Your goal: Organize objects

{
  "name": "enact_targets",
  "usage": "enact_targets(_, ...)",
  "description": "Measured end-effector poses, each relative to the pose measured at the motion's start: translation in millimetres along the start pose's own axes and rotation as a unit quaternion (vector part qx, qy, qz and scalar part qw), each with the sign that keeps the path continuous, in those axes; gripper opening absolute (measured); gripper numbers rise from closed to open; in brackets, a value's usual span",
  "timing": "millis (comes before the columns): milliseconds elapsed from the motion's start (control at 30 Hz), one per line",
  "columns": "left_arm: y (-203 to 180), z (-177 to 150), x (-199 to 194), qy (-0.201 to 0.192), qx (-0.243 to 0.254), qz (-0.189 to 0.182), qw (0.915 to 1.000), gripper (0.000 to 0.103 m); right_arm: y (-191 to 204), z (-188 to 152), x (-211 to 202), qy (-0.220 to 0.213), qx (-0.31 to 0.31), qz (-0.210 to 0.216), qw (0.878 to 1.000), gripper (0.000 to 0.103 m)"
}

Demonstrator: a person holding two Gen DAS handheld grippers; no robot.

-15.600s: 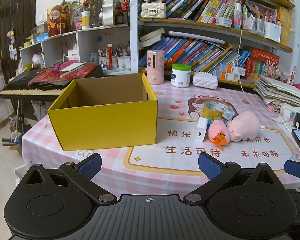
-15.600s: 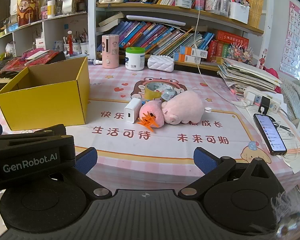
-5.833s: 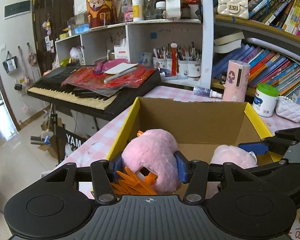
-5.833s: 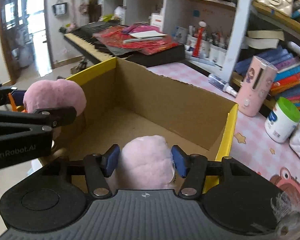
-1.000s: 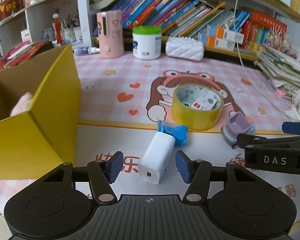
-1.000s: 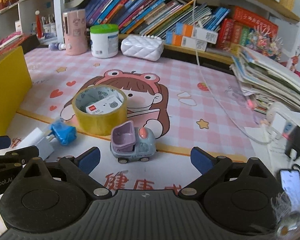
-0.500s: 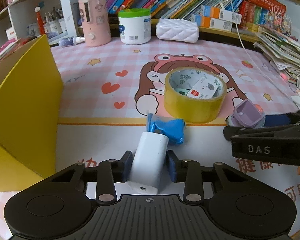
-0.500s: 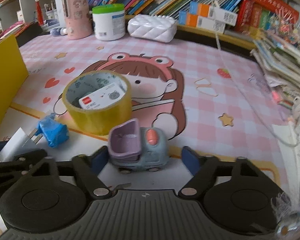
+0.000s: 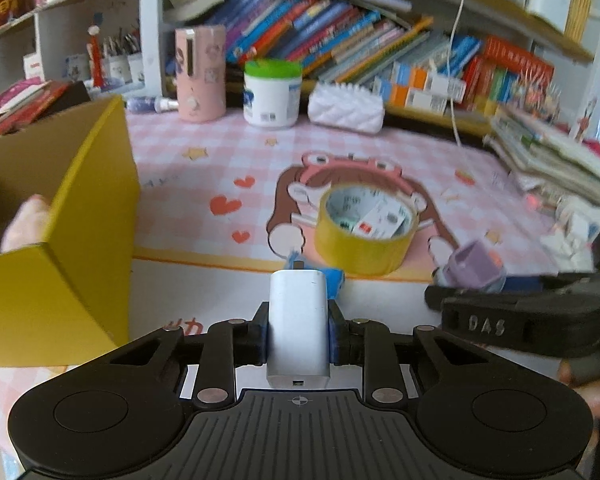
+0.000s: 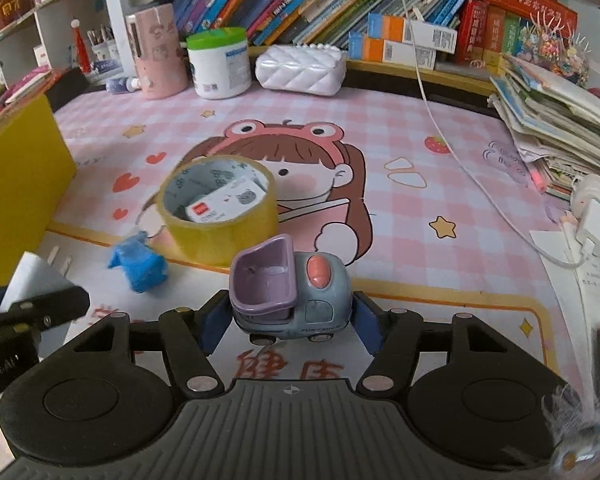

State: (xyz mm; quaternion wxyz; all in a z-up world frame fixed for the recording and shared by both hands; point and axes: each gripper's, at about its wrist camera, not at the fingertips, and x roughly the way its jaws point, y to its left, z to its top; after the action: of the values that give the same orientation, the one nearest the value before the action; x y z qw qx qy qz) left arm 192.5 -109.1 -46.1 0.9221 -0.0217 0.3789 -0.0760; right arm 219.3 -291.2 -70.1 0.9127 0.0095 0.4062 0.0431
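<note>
Left gripper: The left gripper (image 9: 299,334) now squeezes the white charger (image 9: 298,330) tight between its blue pads. A second ago the pads were apart on each side of it.

Charger: It sits in the grip, near the front edge of the table (image 9: 204,160). It looks a bit lifted, but the picture is blurry, so this is hard to tell.

Right gripper: The right gripper (image 10: 288,320) has closed in from wide open. Its pads now sit right at the sides of the toy truck (image 10: 290,288). They look like they touch it, but a firm hold is not sure.

Toy truck: Its wheels seem close to the table, just in front of the tape roll (image 10: 219,216).

Left behind: The tape roll and the small blue toy (image 10: 140,266) lie on the table.

Yellow box (image 9: 60,240): It stands off to the left, with something pink (image 9: 26,220) inside.

What it means: Two more things are caught. Next they likely go to the box.
</note>
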Motion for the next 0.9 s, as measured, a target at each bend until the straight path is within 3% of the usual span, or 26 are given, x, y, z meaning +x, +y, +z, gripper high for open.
enact_targets(400, 50, -11, -75, -0.069, -0.070, 0.018, 0.9950, 0.025, 63, -11, -58, -0.012, -0.037, 0.037, 0.999, 0.062)
enact_targets(900, 127, -59, -150, -0.084, -0.108, 0.065, 0.9885, 0.025, 184, -50, -102, -0.008, -0.120, 0.088, 0.989, 0.062)
